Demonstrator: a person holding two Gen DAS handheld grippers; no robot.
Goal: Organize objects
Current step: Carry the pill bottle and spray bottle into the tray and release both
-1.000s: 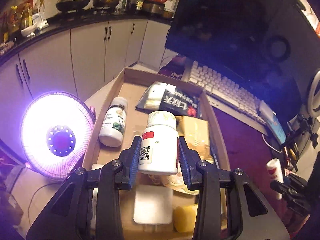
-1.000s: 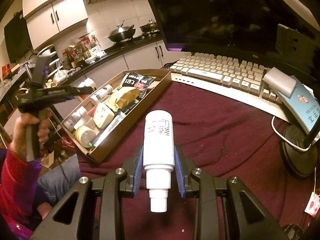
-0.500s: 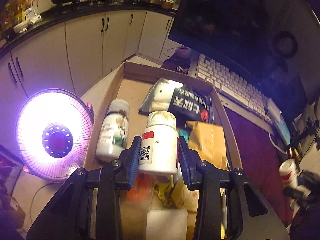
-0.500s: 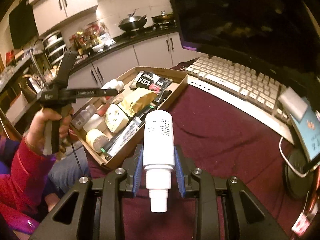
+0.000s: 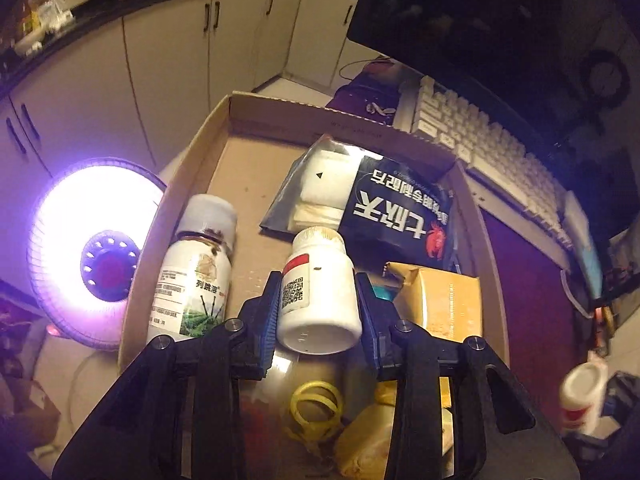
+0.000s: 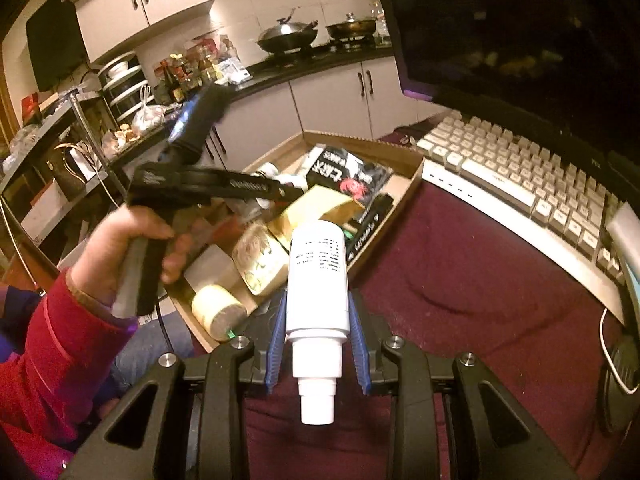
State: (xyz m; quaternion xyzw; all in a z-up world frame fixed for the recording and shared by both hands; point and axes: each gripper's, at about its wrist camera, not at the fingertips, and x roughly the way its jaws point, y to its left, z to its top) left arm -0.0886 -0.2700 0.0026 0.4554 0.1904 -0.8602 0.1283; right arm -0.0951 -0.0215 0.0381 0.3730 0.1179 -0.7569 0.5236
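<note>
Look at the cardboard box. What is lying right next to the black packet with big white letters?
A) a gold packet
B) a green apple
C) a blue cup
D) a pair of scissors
A: in the left wrist view, a gold packet lies in the cardboard box just below the black packet.

Glowing round heater (image 5: 92, 252), white keyboard (image 6: 532, 184), dark monitor (image 6: 520, 28), woks (image 6: 286, 34) on stove.
</note>
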